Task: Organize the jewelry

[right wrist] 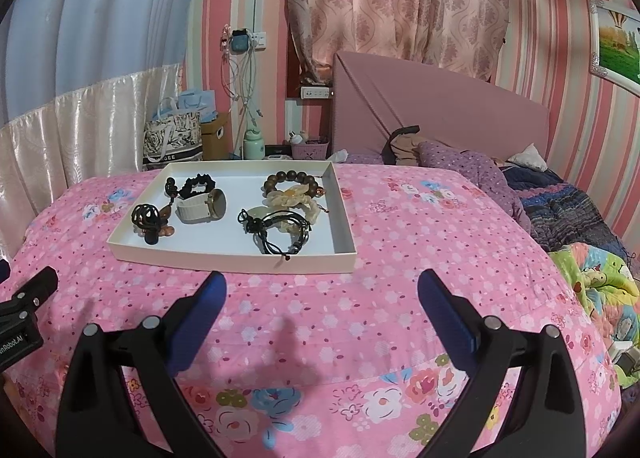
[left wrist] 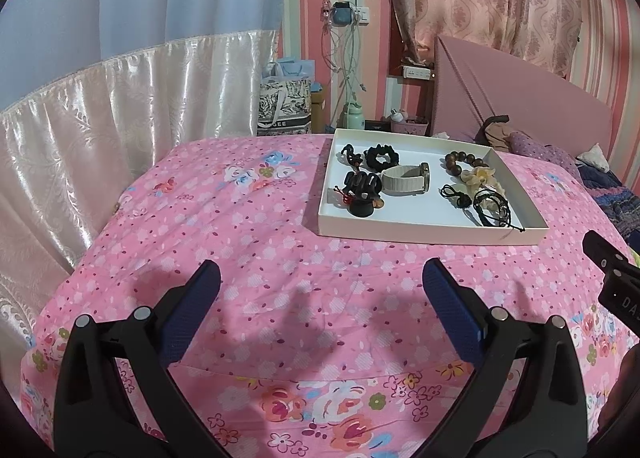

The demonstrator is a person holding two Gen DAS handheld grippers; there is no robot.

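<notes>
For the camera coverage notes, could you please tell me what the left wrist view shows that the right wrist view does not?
Only the left wrist view shows the open left gripper head-on. Only the right wrist view shows the framed landscape picture, the green cartoon quilt and the open right gripper. Both show the shallow white cardboard tray on the pink floral bedspread, holding the brown wooden bead bracelet and white-strapped watch.

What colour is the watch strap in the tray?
Cream-white, on the watch; clearest in the right wrist view.
</notes>
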